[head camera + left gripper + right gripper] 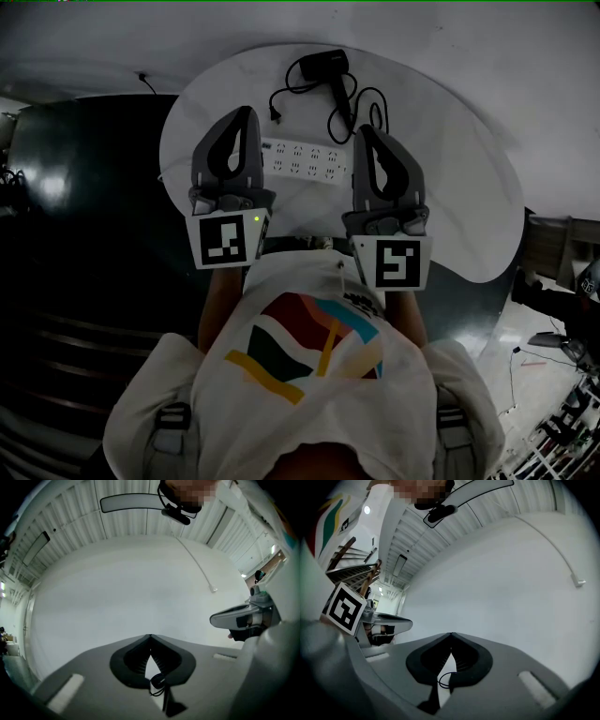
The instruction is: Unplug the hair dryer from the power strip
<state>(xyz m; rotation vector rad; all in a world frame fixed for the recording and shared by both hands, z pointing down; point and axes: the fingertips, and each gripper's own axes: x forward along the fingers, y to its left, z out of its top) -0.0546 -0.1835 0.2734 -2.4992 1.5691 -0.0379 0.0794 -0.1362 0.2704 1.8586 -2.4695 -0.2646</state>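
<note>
A black hair dryer [323,67] lies at the far side of a round white table [469,187]. Its black cord [361,105] loops beside it, and the plug [277,114] rests on the tabletop just beyond the white power strip [305,161], apart from the sockets. My left gripper [246,112] hovers over the strip's left end, its tips touching with nothing between them [150,637]. Over the strip's right end my right gripper [364,131] is likewise shut and empty [451,634]. Both gripper views face a plain white wall.
Dark floor [84,234] surrounds the table on the left. Cluttered items [562,347] sit on the floor at the right. The person's white printed shirt [309,375] fills the lower middle of the head view.
</note>
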